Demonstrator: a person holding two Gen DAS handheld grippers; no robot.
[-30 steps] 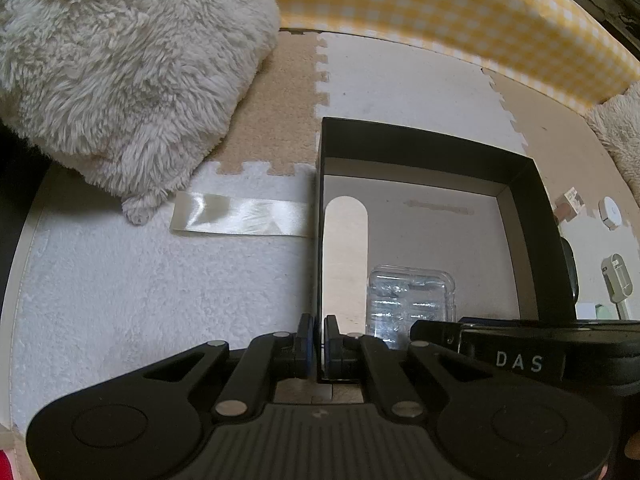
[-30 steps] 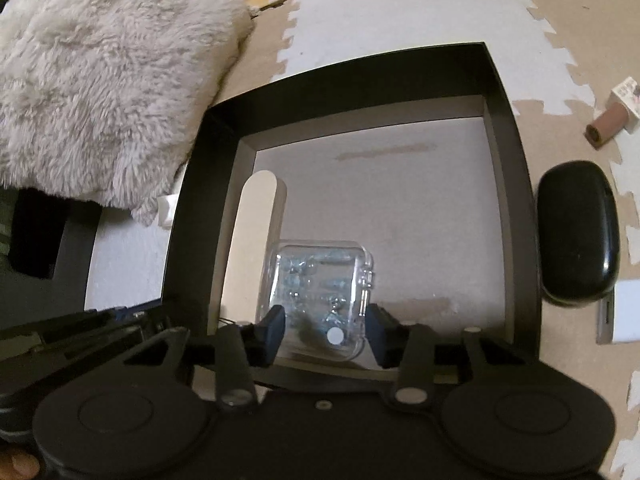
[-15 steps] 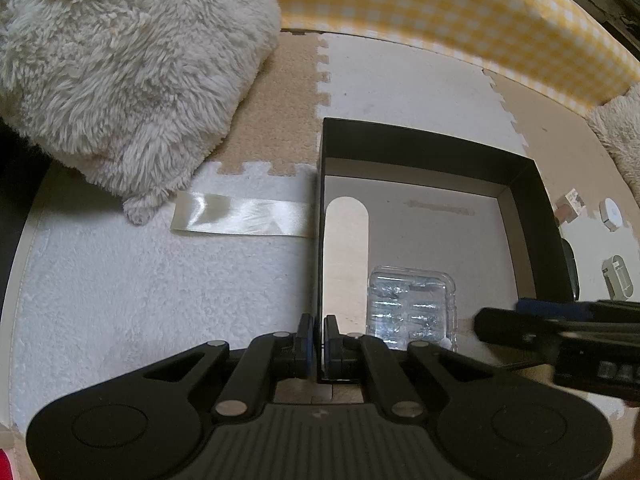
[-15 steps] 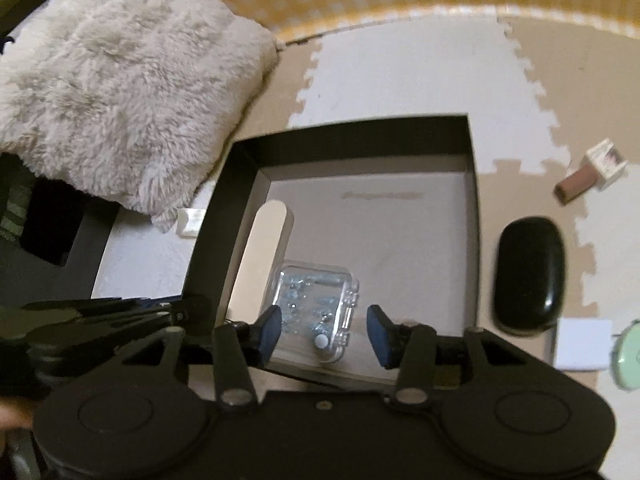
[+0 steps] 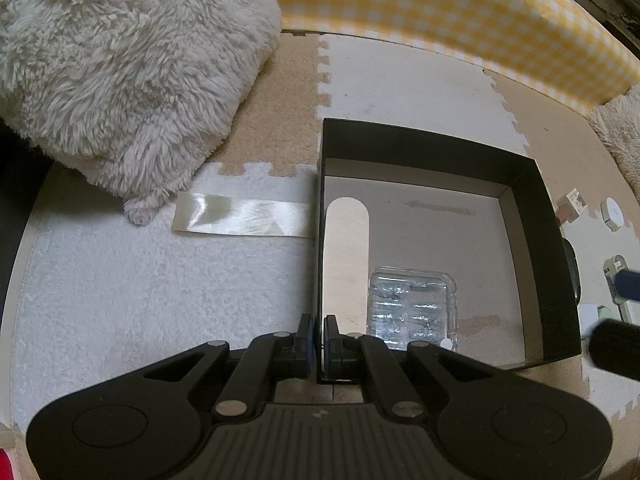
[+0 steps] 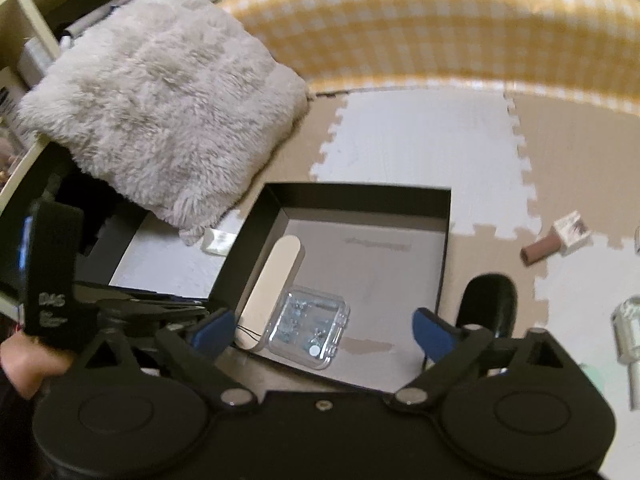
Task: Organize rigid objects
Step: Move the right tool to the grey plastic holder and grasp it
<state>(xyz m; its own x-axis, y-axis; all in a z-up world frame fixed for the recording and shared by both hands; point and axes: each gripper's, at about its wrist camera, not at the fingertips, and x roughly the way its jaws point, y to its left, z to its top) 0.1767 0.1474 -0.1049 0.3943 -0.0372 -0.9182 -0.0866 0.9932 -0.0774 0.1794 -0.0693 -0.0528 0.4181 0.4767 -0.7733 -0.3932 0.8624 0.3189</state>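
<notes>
A black open box (image 5: 440,140) (image 6: 360,192) sits on the foam floor mat. Inside it lie a clear plastic case (image 5: 412,312) (image 6: 308,328) of small metal parts and, to the case's left, a flat beige oblong stick (image 5: 346,260) (image 6: 272,280). My left gripper (image 5: 316,336) is shut on the box's thin left wall near the front corner. My right gripper (image 6: 320,330) hangs above the front of the box. Its jaws are opening and stand wide, with nothing between them. The case lies loose below it.
A fluffy cream cushion (image 5: 120,72) (image 6: 160,100) lies left of the box, and a yellow checked bumper (image 5: 440,12) runs behind. A shiny tape strip (image 5: 240,216) is on the white rug. Right of the box lie a black oval case (image 6: 486,304), a brown tube (image 6: 556,240) and a clear bottle (image 6: 632,332).
My right gripper has risen and drawn back from the clear case, and its jaws have spread wide. The case stays in the box. The left gripper has not moved.
</notes>
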